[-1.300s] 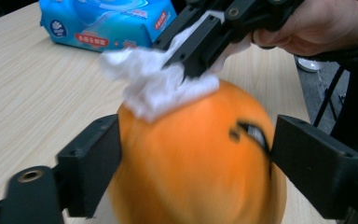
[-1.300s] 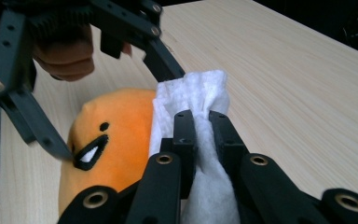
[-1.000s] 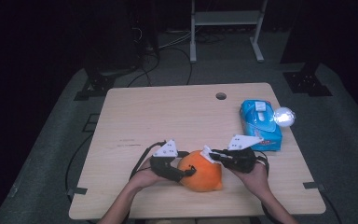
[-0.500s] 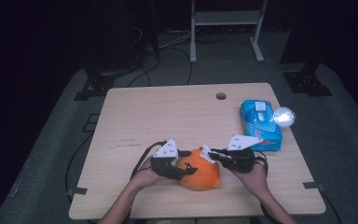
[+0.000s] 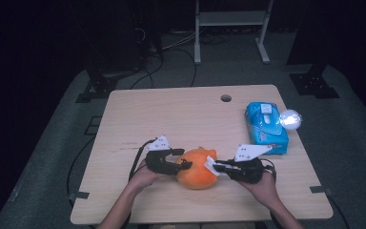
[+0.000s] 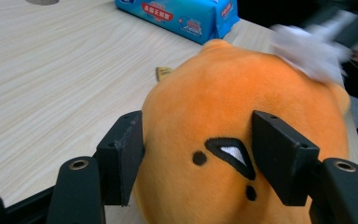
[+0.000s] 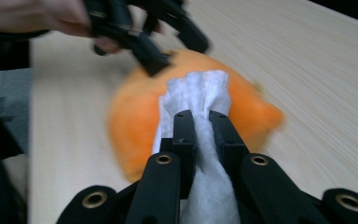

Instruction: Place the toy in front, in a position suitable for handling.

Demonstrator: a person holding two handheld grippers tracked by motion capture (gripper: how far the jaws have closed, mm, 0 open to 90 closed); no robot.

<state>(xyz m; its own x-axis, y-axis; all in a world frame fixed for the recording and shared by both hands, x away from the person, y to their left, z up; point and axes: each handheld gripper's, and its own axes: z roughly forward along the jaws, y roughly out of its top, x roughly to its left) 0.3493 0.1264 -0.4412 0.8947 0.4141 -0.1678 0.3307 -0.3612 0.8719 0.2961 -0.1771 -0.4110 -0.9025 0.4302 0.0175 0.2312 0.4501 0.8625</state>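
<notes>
An orange plush toy (image 5: 198, 169) with a black stitched face lies near the table's front edge. My left gripper (image 5: 183, 160) comes at it from the left. Its jaws have just been opening a little, but in the left gripper view the pads (image 6: 123, 158) still press into both sides of the plush (image 6: 242, 93). My right gripper (image 5: 214, 168) is shut on a bunched white tissue (image 7: 196, 88), which lies against the plush's (image 7: 130, 121) right side. The left gripper's fingers (image 7: 168, 56) show blurred beyond it.
A blue pack of tissues (image 5: 266, 126) lies at the table's right edge with a bright round glare (image 5: 289, 119) beside it. A small cable hole (image 5: 226, 98) sits near the far edge. Bare wooden table (image 5: 171, 119) stretches behind the plush.
The plush has shifted slightly left and away from the front edge, with the left gripper on it. The right gripper with the tissue has stayed against it.
</notes>
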